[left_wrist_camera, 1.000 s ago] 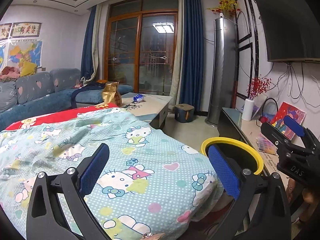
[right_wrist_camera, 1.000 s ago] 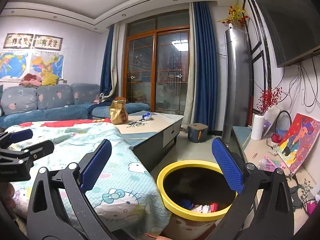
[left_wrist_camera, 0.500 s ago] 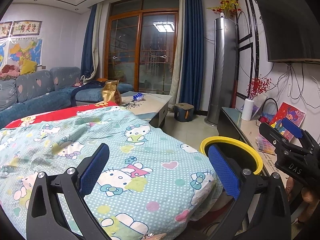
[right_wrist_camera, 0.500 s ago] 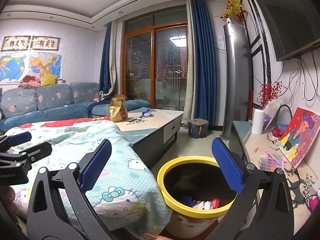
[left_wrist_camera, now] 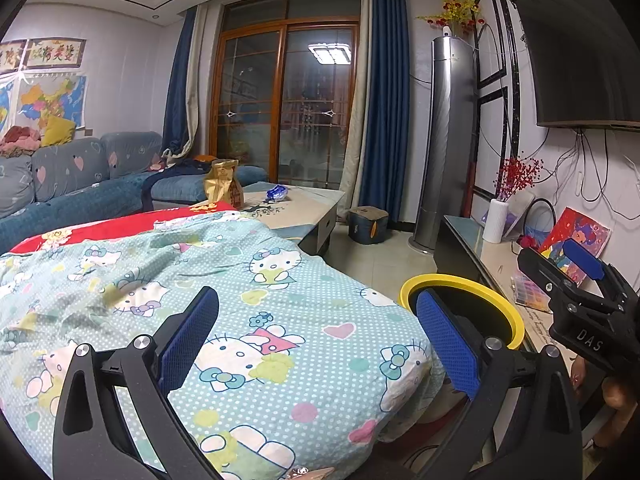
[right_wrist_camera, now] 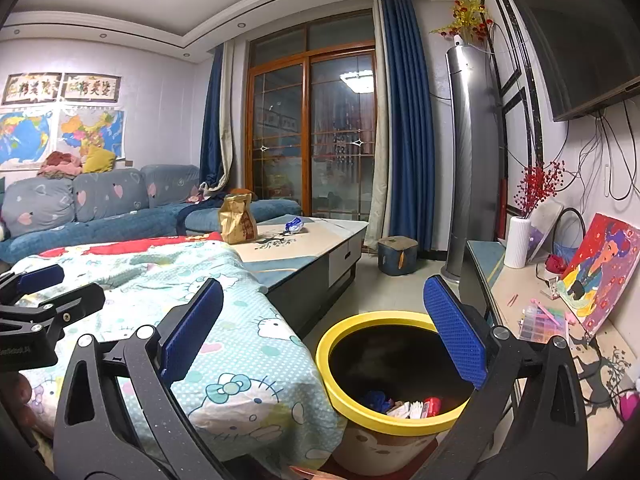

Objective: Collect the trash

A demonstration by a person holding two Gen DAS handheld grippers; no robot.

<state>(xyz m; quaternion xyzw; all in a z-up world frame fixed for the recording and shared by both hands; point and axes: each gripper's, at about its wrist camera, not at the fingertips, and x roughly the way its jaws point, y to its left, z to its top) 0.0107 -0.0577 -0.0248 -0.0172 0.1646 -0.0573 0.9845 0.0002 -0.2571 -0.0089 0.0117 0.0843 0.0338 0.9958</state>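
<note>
my left gripper hangs over the cartoon-cat blanket, its blue pads wide apart with nothing between them. my right gripper hangs beside it, also spread wide and empty, above the near edge of the yellow-rimmed bin. the bin stands on the floor just beside the blanket's corner, between the covered table and the low tv bench. inside the bin i see a blue scrap, some white paper and a small red piece lying at the bottom. farther off, on the bare end of the coffee table, a brown paper bag stands upright and a crumpled blue and white wrapper lies near it, a little apart. both are well beyond my pads. in the left view the bin's rim peeks out behind my right-hand pad, and my right gripper shows at the frame's edge.
</note>
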